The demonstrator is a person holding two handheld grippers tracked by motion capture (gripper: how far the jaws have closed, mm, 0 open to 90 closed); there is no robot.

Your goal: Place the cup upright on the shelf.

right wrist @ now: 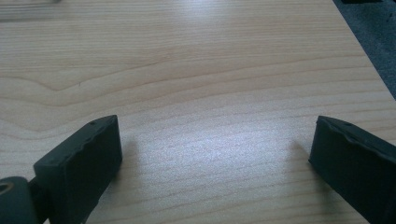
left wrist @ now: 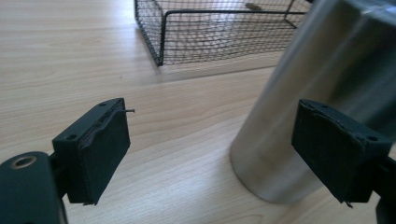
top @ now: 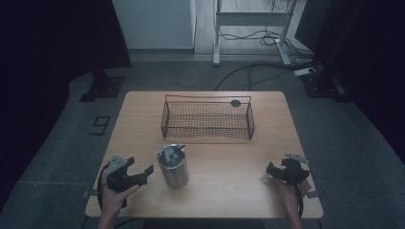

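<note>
**Reaching for the steel cup with the left gripper**

Standing wide open, the jaws of the left gripper point(left wrist: 212, 149) are gripping nothing yet. One pad is hanging over bare wood and the other pad is sitting just in front of the cup's wall, low near its base. The cup point(top: 172, 167) is standing upright on the table point(top: 224, 162), near the front edge and left of the middle, just beside this gripper point(top: 143, 172). Something dark and thin is sticking out of its top; what it is, I cannot tell.

To do this step well, I think the hand is needing to slide a little more toward the cup, so the round body is coming between the two pads and not only beside one. A grip higher on the wall, with the jaws level, is probably keeping the smooth steel from slipping or tipping.

The right gripper point(top: 282, 171) is resting near the front right corner, well apart from the cup, its jaws also spread wide over bare wood. The wire basket point(top: 207, 119) is standing behind the cup, toward the far side.
</note>
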